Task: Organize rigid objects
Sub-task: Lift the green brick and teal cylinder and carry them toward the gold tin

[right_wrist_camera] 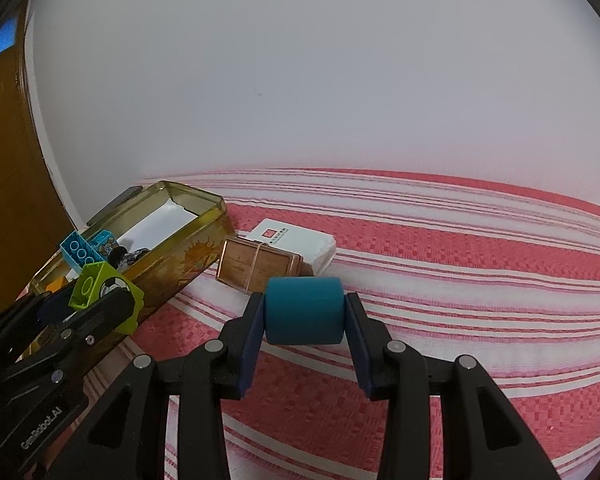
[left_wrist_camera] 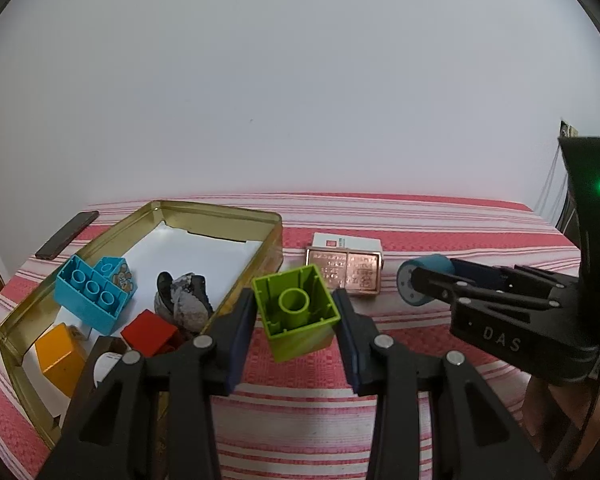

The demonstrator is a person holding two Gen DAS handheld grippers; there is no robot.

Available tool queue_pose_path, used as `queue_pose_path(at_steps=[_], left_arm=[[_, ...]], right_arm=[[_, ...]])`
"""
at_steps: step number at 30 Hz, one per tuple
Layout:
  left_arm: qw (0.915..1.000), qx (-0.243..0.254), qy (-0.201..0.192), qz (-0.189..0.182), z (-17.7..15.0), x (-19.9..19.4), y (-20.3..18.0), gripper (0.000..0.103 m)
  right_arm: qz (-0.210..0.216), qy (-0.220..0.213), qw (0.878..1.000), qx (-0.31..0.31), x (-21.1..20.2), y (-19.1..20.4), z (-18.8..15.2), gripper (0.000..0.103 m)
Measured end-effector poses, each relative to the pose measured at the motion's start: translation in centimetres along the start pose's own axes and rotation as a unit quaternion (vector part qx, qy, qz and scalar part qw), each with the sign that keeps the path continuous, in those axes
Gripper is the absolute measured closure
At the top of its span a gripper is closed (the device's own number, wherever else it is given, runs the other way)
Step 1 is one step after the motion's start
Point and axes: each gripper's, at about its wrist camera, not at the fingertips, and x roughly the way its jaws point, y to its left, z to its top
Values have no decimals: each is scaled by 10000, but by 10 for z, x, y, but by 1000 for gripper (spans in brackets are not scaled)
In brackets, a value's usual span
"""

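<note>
My left gripper (left_wrist_camera: 296, 316) is shut on a lime green brick (left_wrist_camera: 298, 310), hollow side toward the camera, held above the cloth just right of the gold tin (left_wrist_camera: 228, 216). The right wrist view shows that green brick (right_wrist_camera: 100, 292) beside the tin's long wall (right_wrist_camera: 172, 268). My right gripper (right_wrist_camera: 304, 312) is shut on a teal cylinder (right_wrist_camera: 305, 309), its flat ends against the pads. That teal cylinder (left_wrist_camera: 424, 280) hangs at right in the left wrist view. Inside the tin lie a blue brick (left_wrist_camera: 94, 290), a red block (left_wrist_camera: 150, 332), an orange block (left_wrist_camera: 60, 354) and a grey-black lump (left_wrist_camera: 184, 300).
A copper-coloured flat box (left_wrist_camera: 346, 274) leans on a white box (left_wrist_camera: 348, 242) on the red-and-white striped cloth (right_wrist_camera: 460, 280), right of the tin. A dark flat bar (left_wrist_camera: 66, 236) lies at the far left edge. A wooden door (right_wrist_camera: 8, 160) stands at left.
</note>
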Motion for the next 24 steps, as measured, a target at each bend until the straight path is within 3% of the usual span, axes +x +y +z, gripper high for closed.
queue_pose_path(at_steps=[24], left_arm=[[9999, 22, -131, 49, 2, -5, -1, 65]], right_arm=[[-5, -456, 9987, -224, -17, 12, -1, 61]])
